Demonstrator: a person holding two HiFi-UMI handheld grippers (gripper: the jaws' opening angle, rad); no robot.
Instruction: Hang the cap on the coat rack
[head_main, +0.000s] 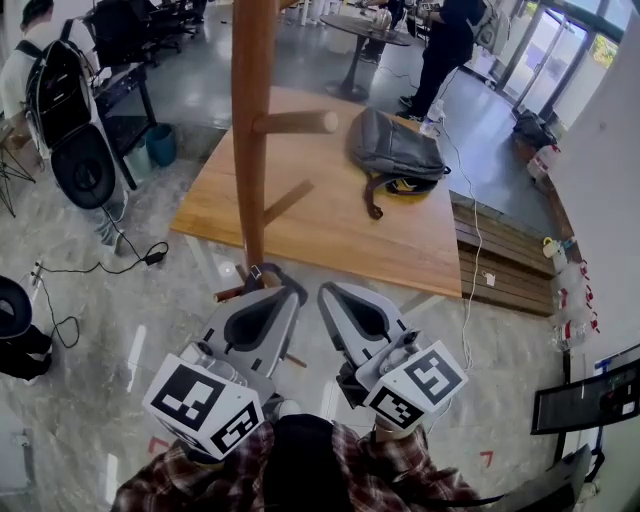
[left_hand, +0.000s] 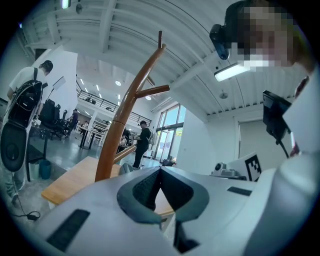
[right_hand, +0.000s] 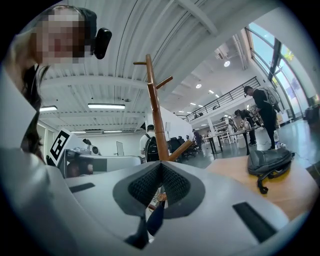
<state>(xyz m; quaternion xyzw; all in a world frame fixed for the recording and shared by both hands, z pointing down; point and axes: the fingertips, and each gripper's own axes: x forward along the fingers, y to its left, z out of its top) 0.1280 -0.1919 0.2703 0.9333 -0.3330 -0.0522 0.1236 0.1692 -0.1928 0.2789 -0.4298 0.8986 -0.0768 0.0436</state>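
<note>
Wooden coat rack (head_main: 250, 130), one, two pegs (head_main: 298, 122) showing, stands just ahead of the left gripper (head_main: 270, 288); the cap cannot be identified. Left gripper and right gripper (head_main: 326, 292) are both pressed together, nothing between. One platform (head_main: 330, 235) edge lies just beyond, one backpack (head_main: 395, 145) farther right, with open floor (head_main: 150, 300) either side.

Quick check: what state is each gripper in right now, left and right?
Left gripper: closed, nothing between its jaws.
Right gripper: closed, jaw tips together, nothing visibly held.

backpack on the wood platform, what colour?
Grey, with dark straps. The backpack shows best in the head view.
</note>
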